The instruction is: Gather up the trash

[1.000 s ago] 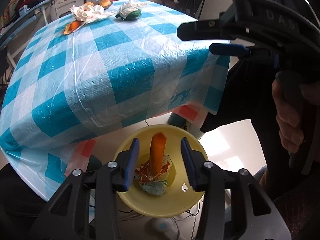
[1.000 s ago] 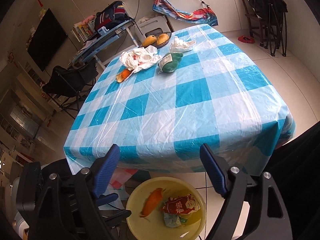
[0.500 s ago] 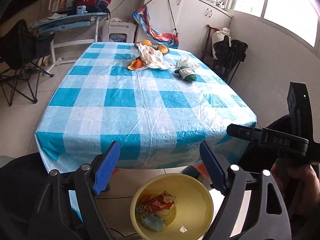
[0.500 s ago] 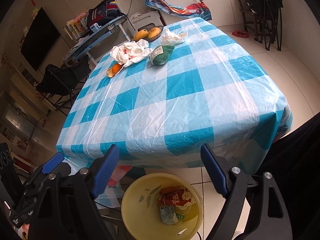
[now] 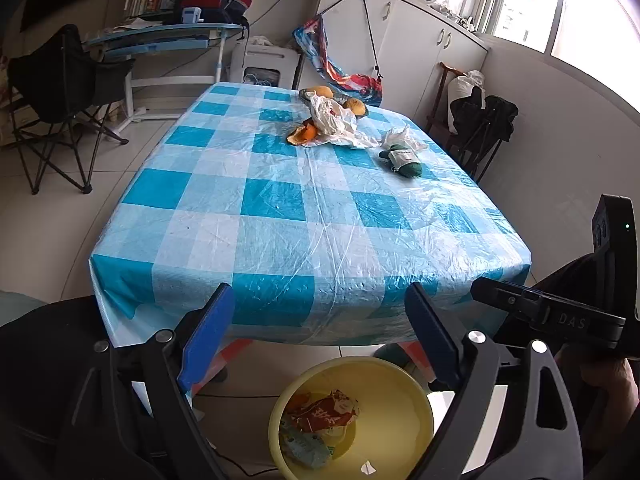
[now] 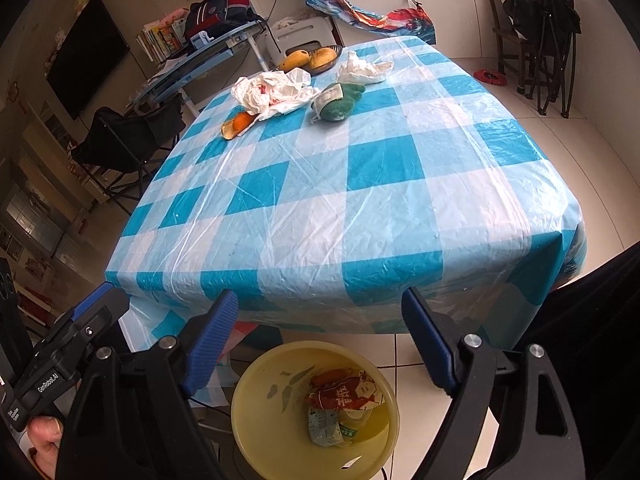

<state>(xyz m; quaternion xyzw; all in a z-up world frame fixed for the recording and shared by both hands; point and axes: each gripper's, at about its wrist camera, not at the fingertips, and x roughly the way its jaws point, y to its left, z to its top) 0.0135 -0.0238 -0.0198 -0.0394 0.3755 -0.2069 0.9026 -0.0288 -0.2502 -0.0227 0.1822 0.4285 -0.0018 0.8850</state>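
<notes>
A yellow bin (image 5: 404, 384) (image 6: 256, 436) stands on the floor below the table's near edge, with a red wrapper (image 5: 324, 410) (image 6: 344, 394) and other trash in it. My left gripper (image 5: 320, 332) is open and empty above the bin. My right gripper (image 6: 320, 336) is open and empty above it too. At the table's far end lie an orange peel (image 5: 302, 134) (image 6: 238, 123), a white plastic bag (image 5: 334, 122) (image 6: 276, 92), a crumpled tissue (image 5: 400, 136) (image 6: 362, 68) and a green packet (image 5: 404, 160) (image 6: 338, 102).
The table has a blue-and-white checked cloth (image 5: 304, 216) (image 6: 360, 184). A dish of mangoes (image 5: 356, 106) (image 6: 316, 58) sits at its far end. A folding chair (image 5: 56, 92) stands at the left and a chair with dark bags (image 6: 536, 12) at the right.
My left gripper opened and let go of the orange piece into the bin, then rose and tilted up toward the table. The right gripper stayed open and shifted only slightly.
</notes>
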